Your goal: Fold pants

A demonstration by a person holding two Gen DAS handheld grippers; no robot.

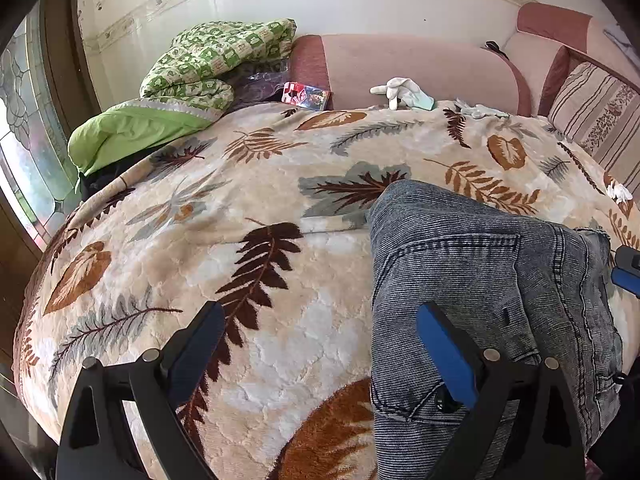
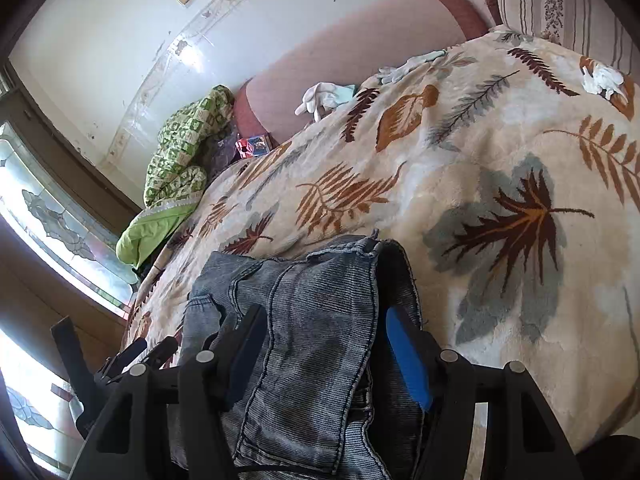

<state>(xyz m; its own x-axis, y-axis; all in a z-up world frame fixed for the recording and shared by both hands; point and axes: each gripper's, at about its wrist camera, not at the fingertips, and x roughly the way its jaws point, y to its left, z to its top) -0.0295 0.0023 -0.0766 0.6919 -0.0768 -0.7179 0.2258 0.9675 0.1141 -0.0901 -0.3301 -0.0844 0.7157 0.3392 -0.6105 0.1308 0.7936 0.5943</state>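
Observation:
The grey denim pants [image 1: 460, 272] lie folded in a thick bundle on a leaf-patterned blanket [image 1: 240, 200], a back pocket facing up. My left gripper [image 1: 320, 312] is open wide at the bundle's left edge: its right finger [image 1: 444, 344] lies over the denim, its left finger over bare blanket. In the right wrist view the pants [image 2: 320, 300] fill the gap of my right gripper [image 2: 325, 314], a folded flap running back between both pads and over its body. Part of the right gripper [image 1: 626, 276] shows at the bundle's right edge.
The blanket [image 2: 480, 140] covers a pink sofa bed [image 1: 420, 68]. At the back lie a green quilt [image 1: 208, 64], a red box [image 1: 306, 96] and white gloves [image 1: 400, 90]. A striped pillow [image 1: 596, 112] stands at the right, a window [image 1: 24, 140] at the left.

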